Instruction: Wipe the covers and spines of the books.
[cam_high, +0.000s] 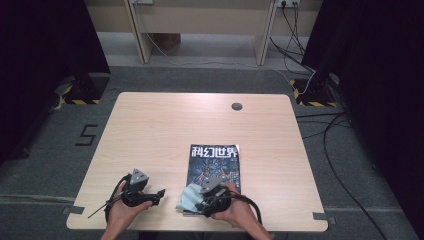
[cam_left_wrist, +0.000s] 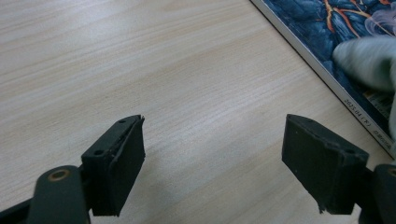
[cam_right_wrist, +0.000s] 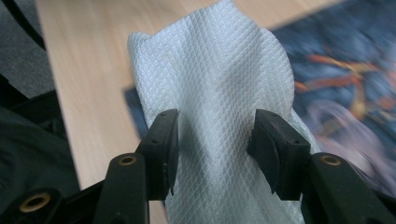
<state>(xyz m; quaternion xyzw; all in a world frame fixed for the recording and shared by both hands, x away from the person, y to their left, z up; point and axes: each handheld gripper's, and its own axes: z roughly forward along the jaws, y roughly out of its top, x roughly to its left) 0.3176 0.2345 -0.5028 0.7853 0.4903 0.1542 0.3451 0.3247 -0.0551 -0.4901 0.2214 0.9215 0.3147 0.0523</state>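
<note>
Right claw (cam_right_wrist: 212, 140) half closed on a bunched white cloth (cam_right_wrist: 215, 79), pads pressing the fold on both sides; cloth draped ahead of the jaws onto the near-left corner of a magazine (cam_high: 215, 167), apparently held low and flat for wiping the cover. Left claw (cam_left_wrist: 212, 158) wide open and empty, parked over bare table (cam_left_wrist: 140, 56), magazine edge just to its right, presumably kept aside to leave the wiping path free. Beyond the right claw: rest of the cover, then a round table grommet (cam_high: 237, 106) well apart. Nothing obstructing the cover.
</note>
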